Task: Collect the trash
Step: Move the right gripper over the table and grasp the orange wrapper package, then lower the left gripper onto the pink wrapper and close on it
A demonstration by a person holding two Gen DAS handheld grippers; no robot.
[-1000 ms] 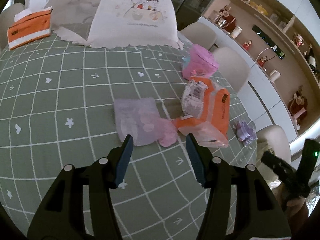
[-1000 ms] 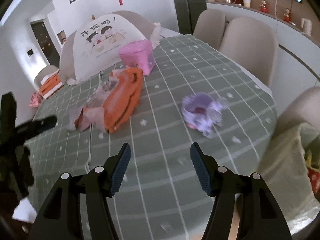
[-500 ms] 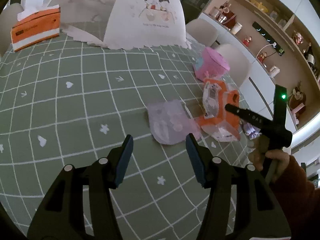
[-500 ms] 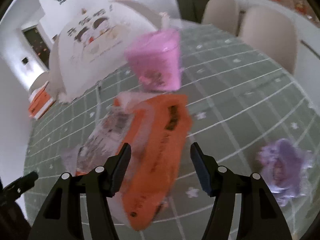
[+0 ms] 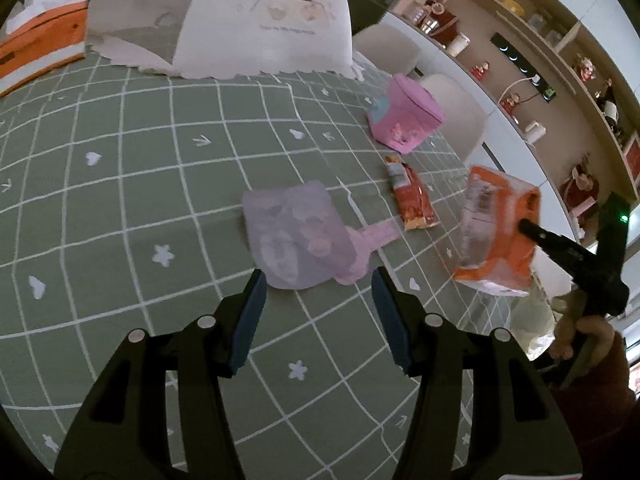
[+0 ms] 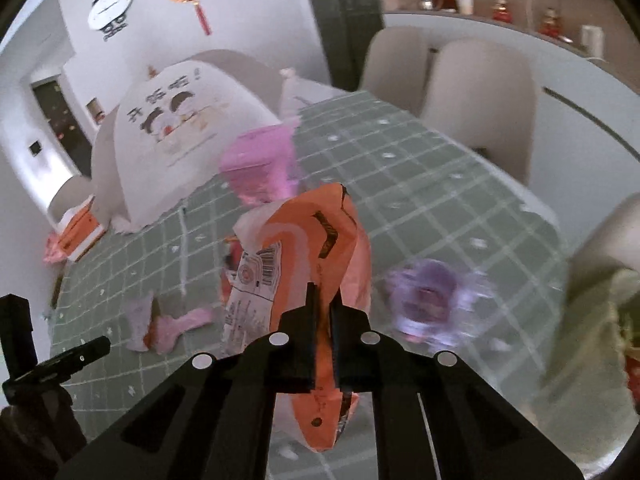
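My right gripper (image 6: 324,292) is shut on a large orange plastic wrapper (image 6: 316,248), which hangs off the green checked tablecloth (image 5: 120,160). In the left wrist view the same orange wrapper (image 5: 496,232) hangs at the right from the right gripper (image 5: 524,226). My left gripper (image 5: 318,276) stands open and holds nothing, just short of a flat purple wrapper (image 5: 292,236) that lies over a pink wrapper (image 5: 376,236). A red snack packet (image 5: 412,196) lies beyond them. A crumpled purple wrapper (image 6: 432,296) sits near the table's right edge.
A pink box (image 5: 404,120) stands behind the trash. A white mesh food cover (image 5: 264,20) and an orange tissue box (image 5: 40,40) sit at the far side. Pale chairs (image 6: 480,100) line the right edge. A pale bag (image 6: 600,320) hangs off the table's right.
My right gripper swung left over the orange wrapper, shut on it and lifted it, uncovering the red snack packet. My left gripper crept a little closer to the purple wrapper, still open.
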